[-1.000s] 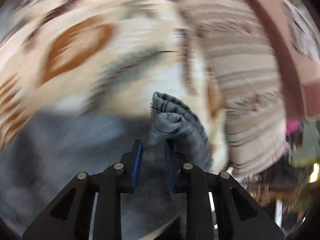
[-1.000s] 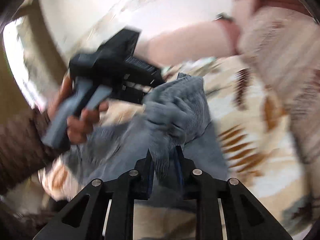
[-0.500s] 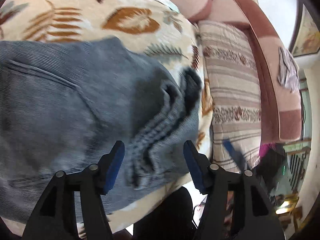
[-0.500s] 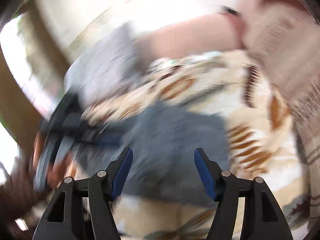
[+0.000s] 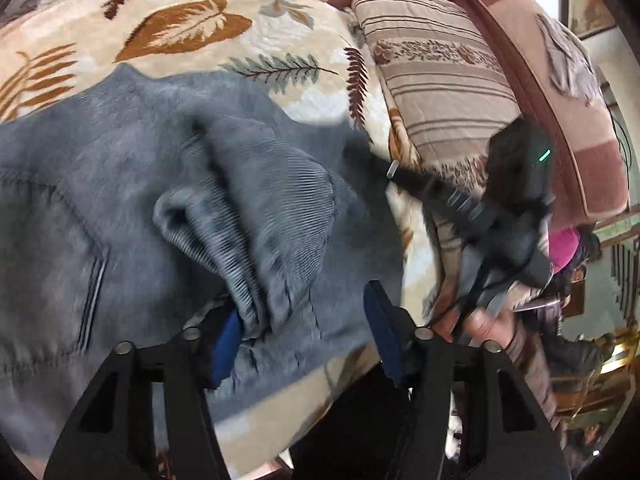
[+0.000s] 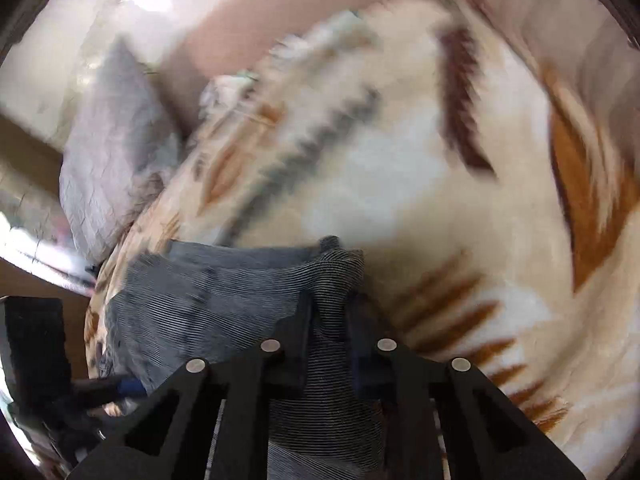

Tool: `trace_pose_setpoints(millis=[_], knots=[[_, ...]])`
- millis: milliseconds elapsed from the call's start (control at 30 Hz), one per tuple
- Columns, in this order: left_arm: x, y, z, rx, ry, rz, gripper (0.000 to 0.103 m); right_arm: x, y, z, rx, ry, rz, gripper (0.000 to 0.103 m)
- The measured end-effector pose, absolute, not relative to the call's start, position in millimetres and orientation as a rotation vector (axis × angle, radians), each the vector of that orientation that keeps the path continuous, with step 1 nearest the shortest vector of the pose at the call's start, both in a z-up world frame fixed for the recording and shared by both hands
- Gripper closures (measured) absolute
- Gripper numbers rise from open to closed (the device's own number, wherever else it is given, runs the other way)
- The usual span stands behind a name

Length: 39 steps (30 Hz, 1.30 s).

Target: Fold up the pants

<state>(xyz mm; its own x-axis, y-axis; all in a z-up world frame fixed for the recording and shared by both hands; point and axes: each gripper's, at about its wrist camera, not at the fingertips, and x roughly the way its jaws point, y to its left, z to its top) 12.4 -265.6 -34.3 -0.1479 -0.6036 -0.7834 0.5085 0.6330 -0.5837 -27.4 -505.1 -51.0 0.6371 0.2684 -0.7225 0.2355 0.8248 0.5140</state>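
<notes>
Our left tongs stand spread wide over the grey pants, which lie bunched on the leaf-print blanket. Our right tongs pinch a corduroy fold of those pants.

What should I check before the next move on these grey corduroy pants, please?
1. Right gripper shut on the corduroy pants: ok.
2. Left gripper has a hold: not ok, its jaws are open with a bunched fold between them.
3. Pants flat: not ok, a ridge stands up mid-cloth.
4. Pants fully on the leaf-print blanket: cannot tell, the near edge is hidden.
5. Grippers apart: ok, the right one is beside the striped pillow.
</notes>
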Motion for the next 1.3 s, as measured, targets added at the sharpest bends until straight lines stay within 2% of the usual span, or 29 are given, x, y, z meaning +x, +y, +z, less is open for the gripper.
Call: trace_pose_setpoints(millis=[33, 100, 200, 300, 333, 367, 433, 500, 533, 567, 667, 700, 800, 933, 1000, 1100, 1200, 1300], knots=[[9.4, -262.0, -35.5, -0.070, 1.411, -0.937, 0.054, -24.9, -497.0, -40.2, 0.565, 0.878, 0.043, 0.091], [8.7, -255.4, -50.0, -0.044, 1.430, -0.863, 0.064, -11.8, -488.8, -49.0, 0.479, 0.957, 0.019, 0.090], [7.6, -235.7, -65.1, -0.117, 1.509, -0.834, 0.065, -2.5, -488.9, -76.8, 0.401, 1.091, -0.057, 0.081], [5.0, -220.2, -58.5, -0.197, 1.504, -0.863, 0.065, -37.1, -509.3, -58.4, 0.591, 0.976, -0.020, 0.077], [5.0, -219.0, -53.3, -0.219, 1.489, -0.873, 0.064, -54.5, -515.2, -52.5, 0.638, 0.941, -0.010, 0.071], [4.3, -219.5, -50.4, -0.226, 1.479, -0.883, 0.062, -67.0, -518.6, -50.3, 0.656, 0.926, -0.010, 0.064], [2.7, -228.4, -44.6, -0.217, 1.445, -0.901, 0.050, -94.4, -517.1, -54.9, 0.685, 0.944, -0.016, 0.061], [-1.4, -239.9, -46.9, -0.155, 1.423, -0.894, 0.051, -103.8, -508.7, -66.5, 0.712, 0.995, -0.006, 0.061], [-6.4, -246.1, -52.6, -0.123, 1.453, -0.884, 0.052, -110.9, -500.8, -78.1, 0.725, 1.035, 0.015, 0.071], [-10.8, -247.0, -55.4, -0.104, 1.460, -0.878, 0.052, -114.2, -493.8, -83.1, 0.726, 1.056, 0.038, 0.096], [-18.9, -242.6, -58.0, -0.088, 1.423, -0.877, 0.053, -130.9, -463.2, -72.8, 0.558, 1.065, 0.027, 0.095], [-17.9, -239.7, -59.9, -0.106, 1.436, -0.877, 0.057, -132.0, -456.8, -75.9, 0.500, 1.102, 0.016, 0.095], [-16.5, -226.0, -54.0, -0.173, 1.459, -0.895, 0.057, -130.1, -459.5, -66.2, 0.465, 1.125, -0.011, 0.083], [-16.8, -224.6, -32.2, -0.210, 1.396, -0.934, 0.057, -121.4, -477.4, -23.4, 0.533, 0.954, -0.018, 0.077], [-16.0, -232.0, -31.3, -0.177, 1.374, -0.936, 0.057, -103.7, -475.6, -16.5, 0.557, 0.920, 0.014, 0.077], [-13.5, -241.3, -47.9, -0.144, 1.409, -0.916, 0.057, -75.9, -471.3, -35.8, 0.606, 0.946, 0.041, 0.077], [-8.3, -233.2, -59.3, -0.190, 1.426, -0.930, 0.057, -59.4, -480.4, -84.5, 0.712, 1.072, -0.030, 0.080], [-2.8, -221.8, -50.8, -0.233, 1.425, -0.936, 0.057, -65.3, -479.8, -80.9, 0.736, 1.041, -0.050, 0.080]])
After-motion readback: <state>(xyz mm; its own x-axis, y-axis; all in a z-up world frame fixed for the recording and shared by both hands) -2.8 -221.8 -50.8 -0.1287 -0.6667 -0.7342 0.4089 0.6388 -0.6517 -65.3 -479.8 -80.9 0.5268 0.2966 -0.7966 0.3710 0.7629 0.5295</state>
